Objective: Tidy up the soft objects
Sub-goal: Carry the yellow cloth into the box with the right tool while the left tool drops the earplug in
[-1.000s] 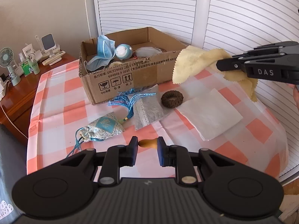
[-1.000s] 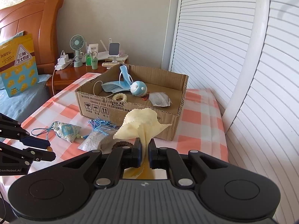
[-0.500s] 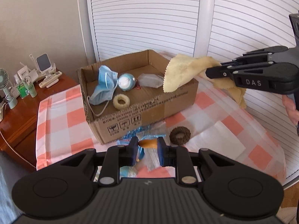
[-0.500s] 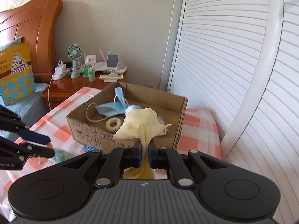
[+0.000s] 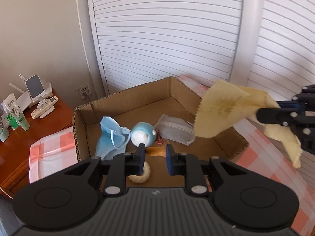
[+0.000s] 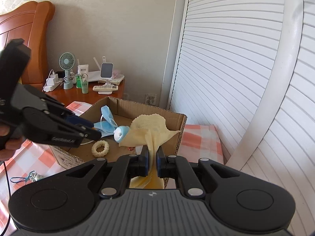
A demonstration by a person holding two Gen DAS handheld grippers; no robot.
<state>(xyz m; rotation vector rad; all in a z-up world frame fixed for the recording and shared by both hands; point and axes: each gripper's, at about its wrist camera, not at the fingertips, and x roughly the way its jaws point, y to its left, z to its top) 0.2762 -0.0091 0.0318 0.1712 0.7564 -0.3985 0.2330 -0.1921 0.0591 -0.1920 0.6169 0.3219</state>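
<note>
Bedside fan in right view only; orange piece only left.

White lettering runs along the side of the left hand-held gripper, too blurred to read with certainty. Small print on the green tubes on the wooden nightstand is illegible.

I see a pale yellow cloth, a light blue mask, a brown cardboard box and an orange-and-white checked tablecloth.
</note>
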